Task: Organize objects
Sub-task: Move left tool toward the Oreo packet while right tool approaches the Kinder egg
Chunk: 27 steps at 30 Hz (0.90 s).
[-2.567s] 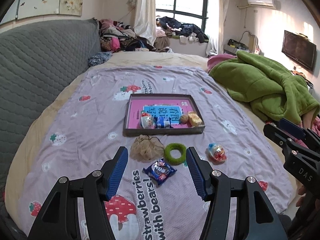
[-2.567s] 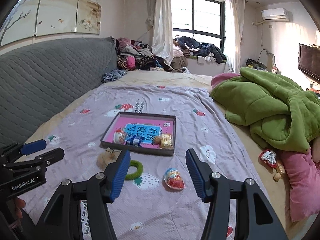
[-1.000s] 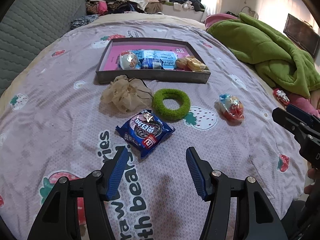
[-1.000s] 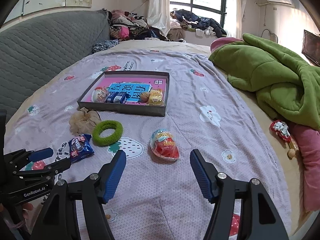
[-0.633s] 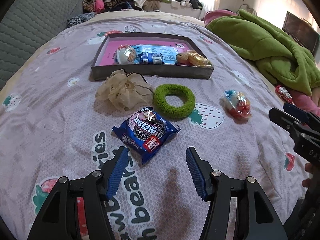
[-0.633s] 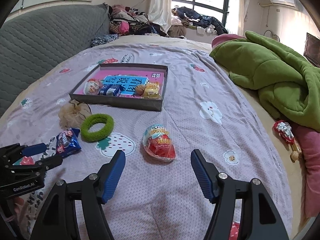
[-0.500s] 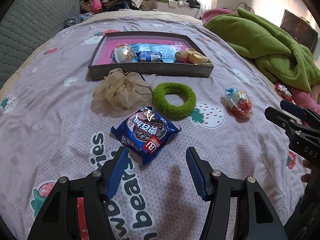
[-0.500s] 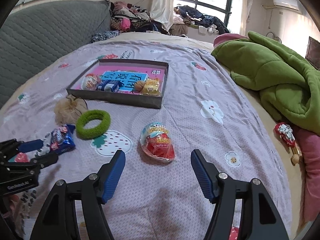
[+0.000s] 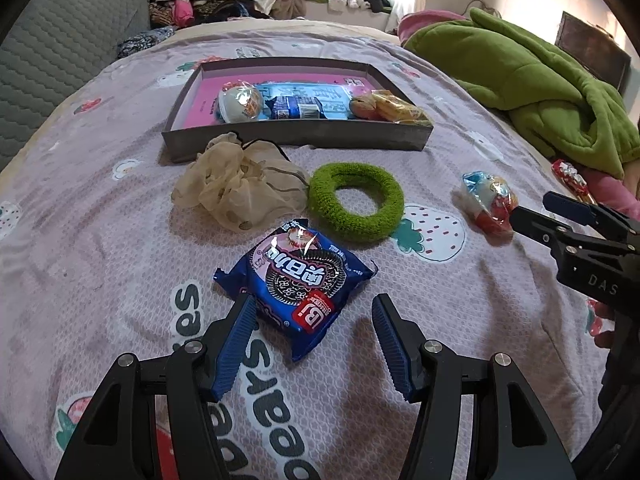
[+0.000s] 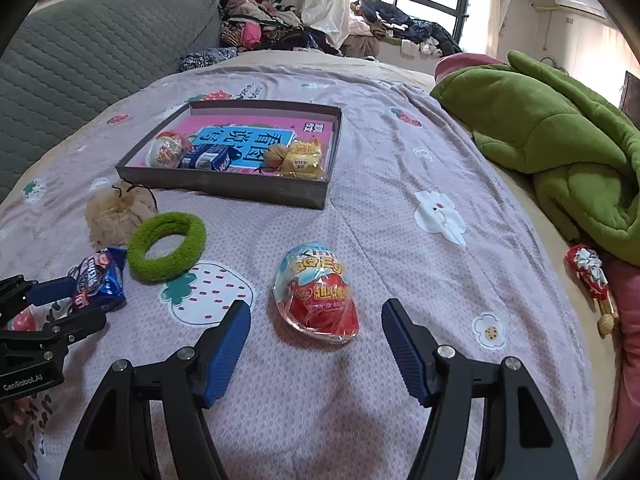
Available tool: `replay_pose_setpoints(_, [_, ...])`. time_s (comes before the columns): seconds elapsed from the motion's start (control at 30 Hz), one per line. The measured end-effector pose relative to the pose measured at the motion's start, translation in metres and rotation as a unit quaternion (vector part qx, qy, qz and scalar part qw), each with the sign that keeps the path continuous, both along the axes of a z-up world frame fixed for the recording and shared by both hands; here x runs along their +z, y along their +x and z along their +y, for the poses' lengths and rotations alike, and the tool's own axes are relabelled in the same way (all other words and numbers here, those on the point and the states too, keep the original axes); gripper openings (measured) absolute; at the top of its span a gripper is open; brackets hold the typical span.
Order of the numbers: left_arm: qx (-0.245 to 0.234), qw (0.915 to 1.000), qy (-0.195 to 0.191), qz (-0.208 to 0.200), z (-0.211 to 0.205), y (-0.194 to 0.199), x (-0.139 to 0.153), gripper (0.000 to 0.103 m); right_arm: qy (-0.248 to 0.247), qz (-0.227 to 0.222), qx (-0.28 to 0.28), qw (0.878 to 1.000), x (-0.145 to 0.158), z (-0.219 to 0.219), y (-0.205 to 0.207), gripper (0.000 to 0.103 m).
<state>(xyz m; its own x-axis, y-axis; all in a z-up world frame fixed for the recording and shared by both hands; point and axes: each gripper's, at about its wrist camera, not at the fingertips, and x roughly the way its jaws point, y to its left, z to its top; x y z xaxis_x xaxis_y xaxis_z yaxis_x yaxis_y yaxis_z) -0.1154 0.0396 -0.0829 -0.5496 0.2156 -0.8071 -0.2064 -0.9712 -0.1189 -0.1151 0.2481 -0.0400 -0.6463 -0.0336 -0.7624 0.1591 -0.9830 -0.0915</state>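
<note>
You hold both tools open, the left tool (image 9: 312, 332) straddling the near edge of the cookie pack (image 9: 296, 280) and the right tool (image 10: 316, 344) framing the egg (image 10: 316, 294) on the bed (image 10: 400, 240), likely bound for the tray (image 10: 256, 192).

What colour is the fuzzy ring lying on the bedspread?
Green; the ring shows best in the left wrist view.

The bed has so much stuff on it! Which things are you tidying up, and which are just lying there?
Tidying up:
cookie packet
toy egg
green ring
beige scrunchie
tray

Just lying there:
green blanket
clothes pile
red trinket
</note>
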Motion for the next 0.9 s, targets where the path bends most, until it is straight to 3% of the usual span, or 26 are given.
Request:
replay_pose_setpoints(0.33, [-0.024, 0.9996, -0.007, 0.01, 0.001, -0.013, -0.009, 0.062, -0.007, -0.009, 0.002, 1.0, -0.012, -0.002, -0.02, 0.068])
replay_pose_setpoints(0.43, [-0.03, 0.9995, -0.004, 0.007, 0.002, -0.019, -0.012, 0.073, -0.008, -0.01, 0.002, 1.0, -0.015, -0.002, -0.026, 0.068])
replay_pose_setpoints(0.9, [0.006, 0.9998, 0.016, -0.005, 0.007, -0.028, -0.011, 0.073, -0.013, -0.018, 0.003, 1.0, -0.026, -0.003, -0.038, 0.068])
